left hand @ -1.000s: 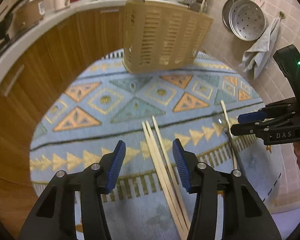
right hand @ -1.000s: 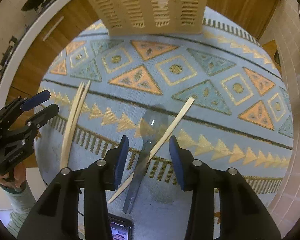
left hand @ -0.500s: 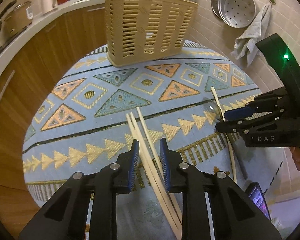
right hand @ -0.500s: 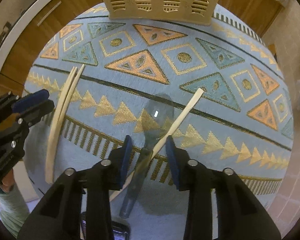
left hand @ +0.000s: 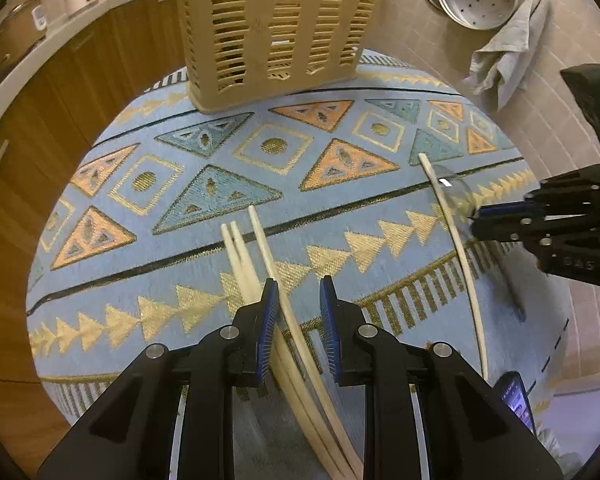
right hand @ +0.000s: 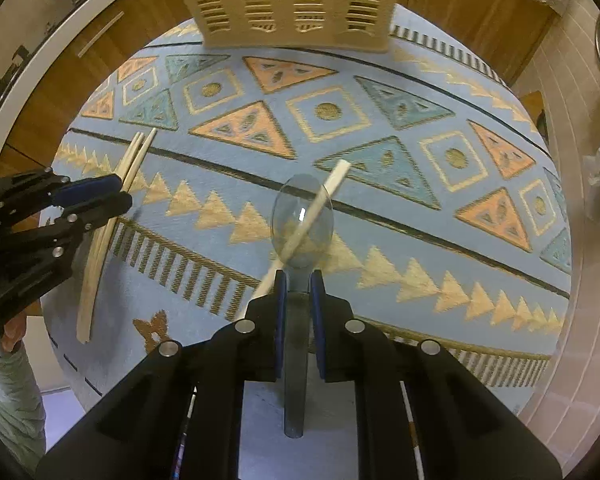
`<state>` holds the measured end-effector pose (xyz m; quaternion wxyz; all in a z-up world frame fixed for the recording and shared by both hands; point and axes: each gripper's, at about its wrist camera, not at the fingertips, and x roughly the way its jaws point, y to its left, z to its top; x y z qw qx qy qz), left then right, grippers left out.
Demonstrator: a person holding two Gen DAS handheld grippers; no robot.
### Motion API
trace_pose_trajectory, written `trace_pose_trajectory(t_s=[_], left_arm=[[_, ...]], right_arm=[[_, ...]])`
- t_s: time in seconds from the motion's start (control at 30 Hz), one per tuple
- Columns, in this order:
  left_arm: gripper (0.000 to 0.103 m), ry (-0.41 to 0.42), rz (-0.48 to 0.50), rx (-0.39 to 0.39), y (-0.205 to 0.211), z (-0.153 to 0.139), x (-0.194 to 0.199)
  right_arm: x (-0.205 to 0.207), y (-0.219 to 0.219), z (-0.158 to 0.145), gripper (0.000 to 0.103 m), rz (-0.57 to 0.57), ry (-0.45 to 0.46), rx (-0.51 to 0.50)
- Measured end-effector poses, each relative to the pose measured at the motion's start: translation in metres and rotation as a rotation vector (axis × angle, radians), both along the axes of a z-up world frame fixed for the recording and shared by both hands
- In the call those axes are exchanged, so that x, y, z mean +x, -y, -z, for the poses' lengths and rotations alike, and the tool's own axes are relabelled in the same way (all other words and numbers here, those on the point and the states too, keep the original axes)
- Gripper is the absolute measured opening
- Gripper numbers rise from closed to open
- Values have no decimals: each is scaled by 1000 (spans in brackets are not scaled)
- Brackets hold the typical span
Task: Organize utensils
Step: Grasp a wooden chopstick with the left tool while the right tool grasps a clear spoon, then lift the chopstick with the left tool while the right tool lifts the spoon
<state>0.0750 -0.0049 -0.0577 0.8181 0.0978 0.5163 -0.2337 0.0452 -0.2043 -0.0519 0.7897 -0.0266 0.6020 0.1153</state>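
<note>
A round table under a blue patterned cloth (left hand: 148, 264) carries all the work items. At its far edge stands a beige slotted utensil basket (left hand: 276, 28), upright.

Left gripper (left hand: 298, 296): angled steeply down over the near part of the cloth. Its jaws are partly closed, with a visible gap. One of three pale chopsticks (left hand: 274, 276) runs through that gap; the other two pass under the left finger. Whether the pads touch any of them cannot be told.

Right gripper (right hand: 299, 280): angled steeply down; its jaws have just been closing and now clamp the handle of a clear plastic spoon (right hand: 302, 216). The bowl extends forward past the fingertips. A single chopstick (right hand: 312, 220) lies diagonally across the bowl.

A sleeve (right hand: 10, 396) shows at the left gripper's grip.
</note>
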Motion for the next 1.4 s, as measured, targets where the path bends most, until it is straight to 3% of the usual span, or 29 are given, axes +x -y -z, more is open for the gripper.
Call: trace_pose_trajectory(t_s=[0.23,0.3,0.37,0.6,0.63,0.7,0.73,0.8,0.87,1.0,1.23,1.4], left_arm=[[21,-13,-9,41,10,3,5],[27,-22,-4,52,15,4,8],[35,-31,13,66,21,4,10],[36,-36,106,181,33,7,9],[35,-46,106,185,34,6,10],[21,-49,94,195,35,6,12],[6,-36,86,215,37,5,13],[4,-18,77,222,39,4,13],[4,-12,58,159,36,1,12],[4,80,-46,-34,18,-25,8],[4,365,-121,-387,-2,-110,-15],[4,494,-222,-539,-11,-155,-1]], right_arm=[[-3,29,2,10,10,-24,14],[1,22,7,10,15,-33,11],[0,30,9,10,15,-57,14],[3,30,13,10,-42,-102,-30],[3,29,12,10,-53,-100,-39],[2,25,12,10,-63,-92,-46],[1,24,12,10,-69,-83,-48],[0,24,12,10,-65,-73,-41],[-4,26,7,10,-67,-43,-6],[-14,23,-14,10,-57,42,69],[-31,32,-91,10,-94,307,234],[-22,36,-151,10,-124,489,292]])
